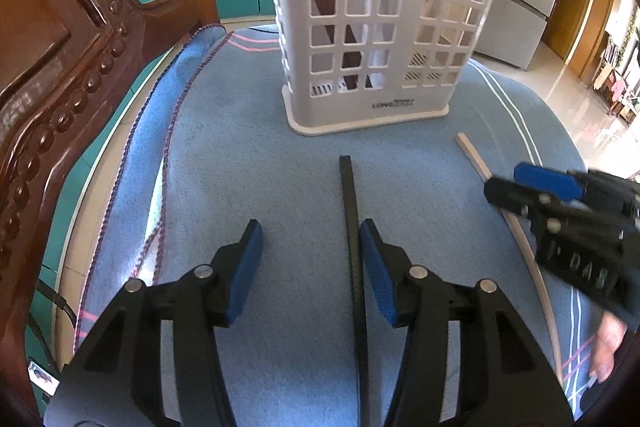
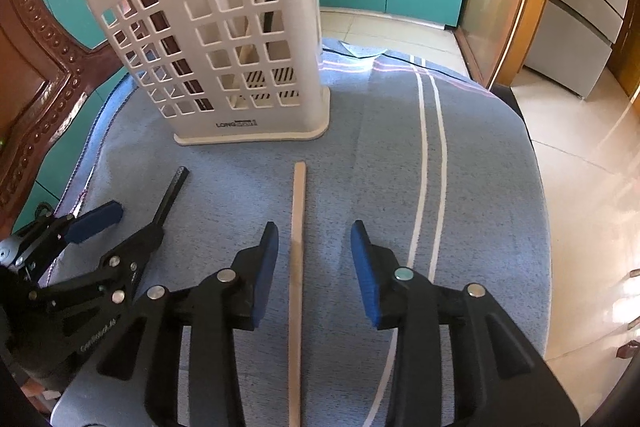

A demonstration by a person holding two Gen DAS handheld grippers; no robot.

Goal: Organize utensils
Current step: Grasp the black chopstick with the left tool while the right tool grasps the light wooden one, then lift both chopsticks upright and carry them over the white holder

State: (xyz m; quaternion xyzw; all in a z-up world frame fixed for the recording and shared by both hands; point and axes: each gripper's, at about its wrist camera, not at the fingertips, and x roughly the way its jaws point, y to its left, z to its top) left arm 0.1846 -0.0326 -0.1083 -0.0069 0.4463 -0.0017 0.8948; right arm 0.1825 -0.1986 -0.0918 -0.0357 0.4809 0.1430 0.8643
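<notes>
- Lying flat on blue towel-covered tabletop [image 2: 480,187]: long black square-section chopstick [image 1: 349,211] and long pale wooden chopstick [image 2: 298,227], both just in front of white perforated plastic utensil holder [image 1: 376,27], which stands upright.
- Left gripper [image 1: 311,267] jaws spread, straddling black chopstick; stick close against the right pad, maybe touching, not pinched.
- Right gripper [image 2: 314,267] jaws spread, pale chopstick between pads, nearer the left one, untouched.
- Off-centre sticks likely to roll or skid sideways on closing; one pad arriving first would push rather than pinch.
- Thin sticks sunk in towel pile: pads may close above them or snag cloth.
- Grip far from the middle of a stick risks drooping, swinging, missing holder's open top.
- Holder looks light, tall; a knock from either gripper could tip it.
</notes>
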